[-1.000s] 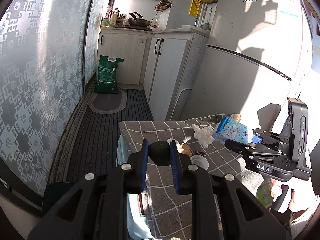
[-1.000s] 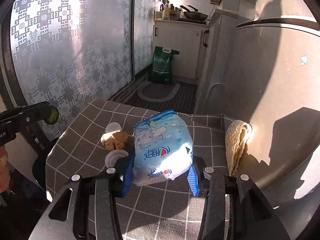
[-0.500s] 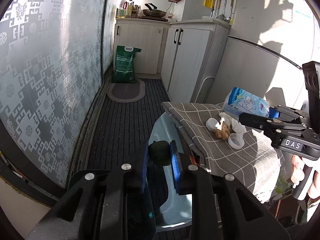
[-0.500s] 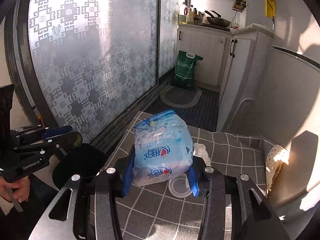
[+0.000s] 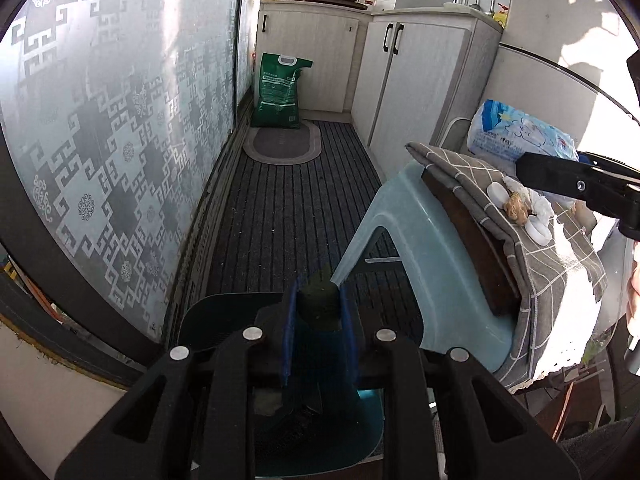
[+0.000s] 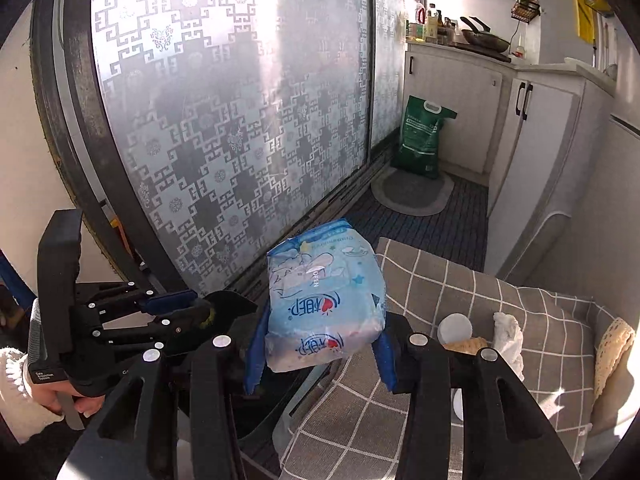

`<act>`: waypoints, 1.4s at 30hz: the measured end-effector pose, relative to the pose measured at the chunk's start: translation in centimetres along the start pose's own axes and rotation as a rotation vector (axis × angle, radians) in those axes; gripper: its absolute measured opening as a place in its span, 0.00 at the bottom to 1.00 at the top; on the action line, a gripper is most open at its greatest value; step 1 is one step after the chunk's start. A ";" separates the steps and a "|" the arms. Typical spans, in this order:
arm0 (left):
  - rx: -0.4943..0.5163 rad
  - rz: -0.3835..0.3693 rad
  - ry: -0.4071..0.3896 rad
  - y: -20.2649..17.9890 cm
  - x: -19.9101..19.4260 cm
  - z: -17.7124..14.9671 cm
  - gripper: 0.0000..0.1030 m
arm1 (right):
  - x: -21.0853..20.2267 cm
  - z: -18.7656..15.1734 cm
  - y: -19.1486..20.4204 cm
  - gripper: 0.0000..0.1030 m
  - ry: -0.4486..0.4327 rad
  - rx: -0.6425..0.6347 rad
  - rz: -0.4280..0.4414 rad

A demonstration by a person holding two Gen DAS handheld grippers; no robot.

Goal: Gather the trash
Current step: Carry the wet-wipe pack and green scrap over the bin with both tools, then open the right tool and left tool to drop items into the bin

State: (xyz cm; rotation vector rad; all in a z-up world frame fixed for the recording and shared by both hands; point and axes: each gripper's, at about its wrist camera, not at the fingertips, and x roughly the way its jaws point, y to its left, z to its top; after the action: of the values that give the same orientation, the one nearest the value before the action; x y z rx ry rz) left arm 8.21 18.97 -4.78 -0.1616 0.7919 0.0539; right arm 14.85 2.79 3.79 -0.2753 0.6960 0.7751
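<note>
two pieces of trash are in my grip at this moment: my left gripper (image 5: 318, 322) is clamped on a dark green lump (image 5: 319, 305), and my right gripper (image 6: 320, 354) is squeezed on both sides of a blue wet-wipe pack (image 6: 325, 300), holding it in the air over the near edge of the checked cloth (image 6: 532, 304). the green lump hangs directly above a dark teal bin (image 5: 224, 316) on the floor beside the pale blue stool (image 5: 420, 248), so i judge that piece is about ready to drop. the wipe pack sits off to the stool side of the bin, not yet over the opening as far as i can tell. still lying on the cloth are two white caps (image 5: 498, 192), a tan crumpled scrap (image 5: 516, 205) between them and a white tissue wad (image 6: 508, 330) touching it; a cream lace cloth (image 6: 614, 344) is bunched at the far edge, and i can't say whether that counts as trash. so i'd put the job at an early to middle stage: two items lifted, none seen released, several small ones left. whether anything already lies in the bin i cannot tell, my own fingers block the view. further out, a green sack (image 5: 280, 90) stands by the cabinets (image 5: 416, 80) behind an oval mat (image 5: 282, 146).
</note>
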 end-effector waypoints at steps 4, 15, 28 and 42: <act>-0.008 0.011 0.047 1.5 1.0 -1.0 0.22 | 1.1 0.7 1.8 0.44 0.019 -0.012 0.020; -0.011 0.011 0.158 4.0 3.0 -3.6 0.23 | 4.5 1.5 5.9 0.44 0.103 -0.038 0.072; -0.035 0.005 0.190 6.2 2.9 -4.4 0.28 | 10.0 -0.2 8.4 0.44 0.282 -0.038 0.088; -0.059 0.015 0.038 6.6 -1.8 -1.8 0.14 | 13.9 -2.8 10.4 0.44 0.396 -0.071 0.101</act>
State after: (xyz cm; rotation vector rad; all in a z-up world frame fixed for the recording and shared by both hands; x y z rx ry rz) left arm 5.02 25.22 -5.56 -0.2136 0.8297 0.0884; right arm 13.08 16.28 -7.31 -0.4682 1.0633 0.8519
